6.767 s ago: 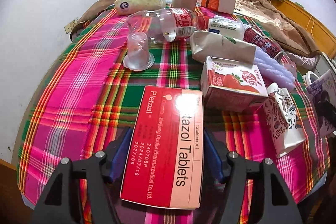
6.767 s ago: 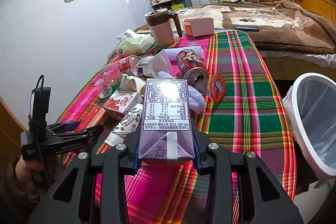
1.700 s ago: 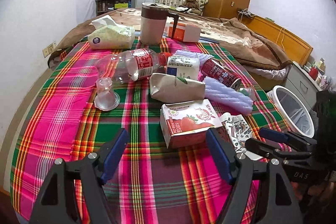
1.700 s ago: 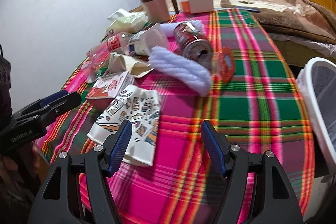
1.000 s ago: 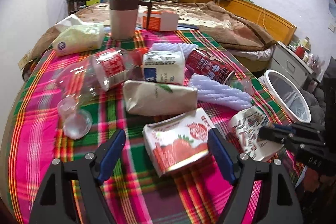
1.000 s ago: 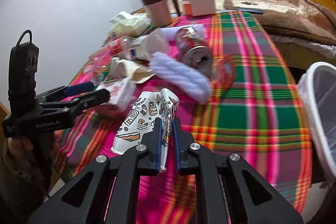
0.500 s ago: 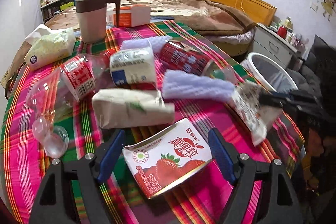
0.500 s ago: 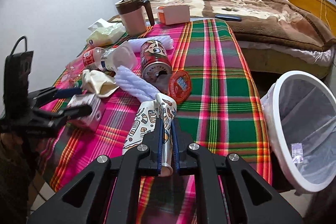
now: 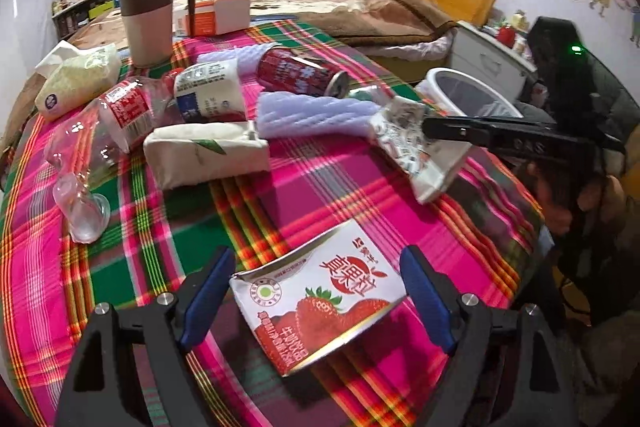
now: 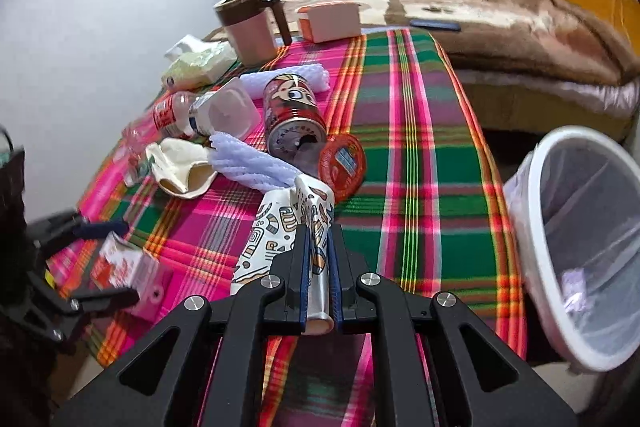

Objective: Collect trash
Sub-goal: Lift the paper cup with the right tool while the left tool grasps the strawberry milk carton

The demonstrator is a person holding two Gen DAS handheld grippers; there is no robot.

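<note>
A strawberry milk carton (image 9: 320, 299) lies on the plaid tablecloth (image 9: 320, 195). My left gripper (image 9: 316, 259) straddles it, jaws opening, blue pads apart from its sides. My right gripper (image 10: 317, 233) is shut on a flattened patterned paper cup (image 10: 276, 227) and holds it above the table. In the left wrist view that cup (image 9: 416, 151) hangs from the right gripper's black fingers (image 9: 480, 135) near the table's right edge. A white bin (image 10: 536, 227) with a clear liner stands on the floor to the right of the table.
A red can (image 10: 292, 107), purple foam sleeve (image 10: 252, 163), red lid (image 10: 342, 163), white paper bag (image 9: 204, 155), clear bottle (image 9: 124, 111) and upturned plastic glass (image 9: 82, 211) crowd the table. A brown-lidded mug (image 9: 146, 23) stands at the back, and a bed lies beyond.
My right gripper, shut on the paper cup, has lifted it off the cloth and swung right towards the bin. My left gripper has moved in over the strawberry carton.
</note>
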